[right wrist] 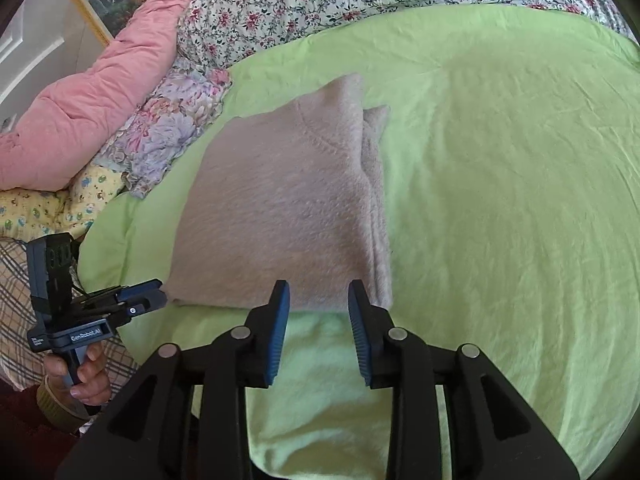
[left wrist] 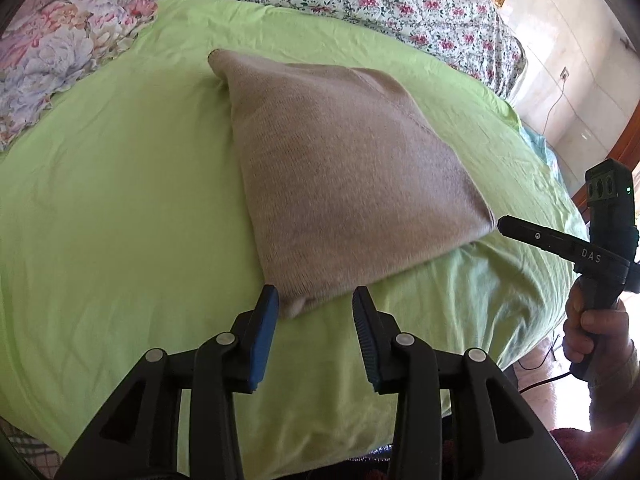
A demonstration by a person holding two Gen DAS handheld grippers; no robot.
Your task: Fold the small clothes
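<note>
Blue-padded fingers of the left gripper [left wrist: 315, 300] stand apart, released, and they hold nothing; the near corner of the beige knitted garment [left wrist: 340, 172] lies just between and in front of them. The right gripper [right wrist: 319, 296] is also released, its fingers spread at the near edge of the same garment, close to its near right corner.

The garment lies on the green sheet [left wrist: 120, 200], already folded into a compact, thick rectangle, with layered edges showing along its right side in the right wrist view. I judge that the folding is nearly finished: both tongs are at the near edge, either to let it go or to take it for one more fold. A further fold would call for pinching both near corners through all layers and carrying them to the far edge.
</note>
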